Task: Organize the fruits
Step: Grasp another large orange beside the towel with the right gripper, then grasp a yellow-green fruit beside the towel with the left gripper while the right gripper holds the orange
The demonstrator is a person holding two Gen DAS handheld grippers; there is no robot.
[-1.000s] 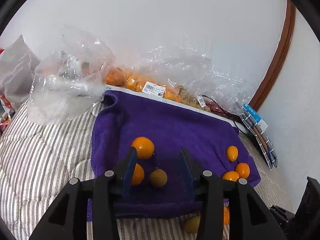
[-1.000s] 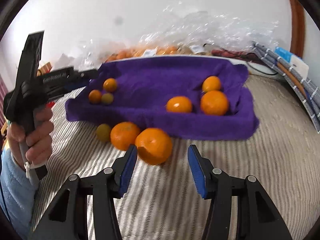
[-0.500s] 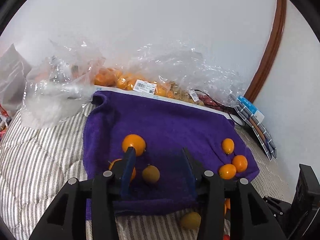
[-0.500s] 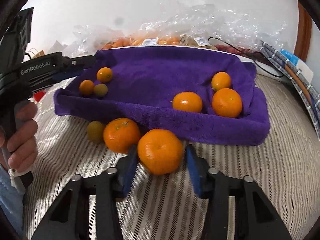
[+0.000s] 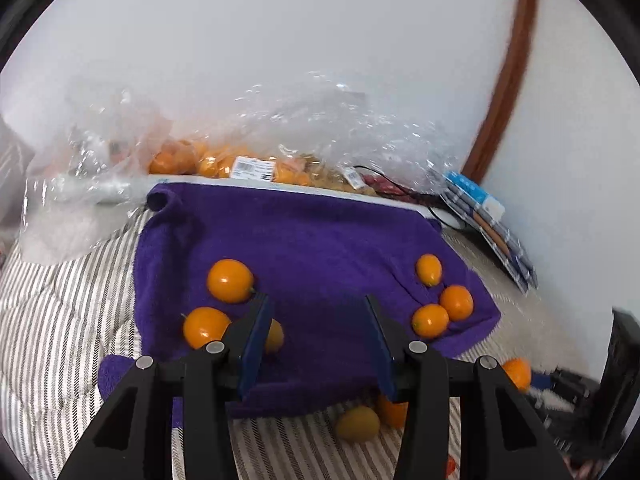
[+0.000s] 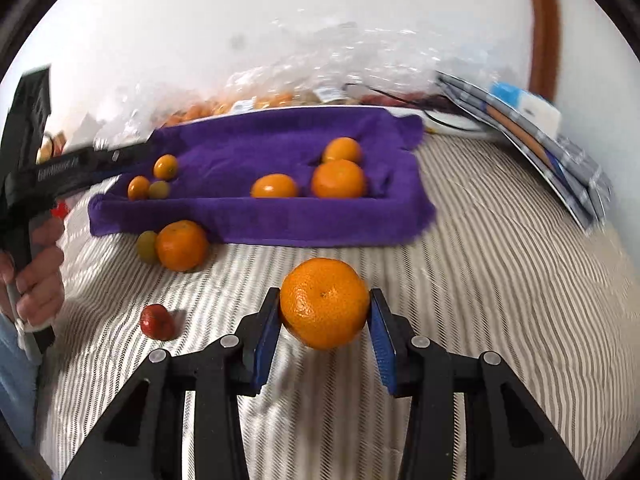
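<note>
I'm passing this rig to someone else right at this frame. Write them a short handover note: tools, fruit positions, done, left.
Right tool: shut on a large mandarin, held above the striped bedding.
Left tool: jaws apart, nothing between them, over the purple towel.
Done: six fruits on the towel, three at each end.
Left: place the held mandarin; then the mandarin, the greenish fruit beside it and the small red fruit, all off the towel.
</note>
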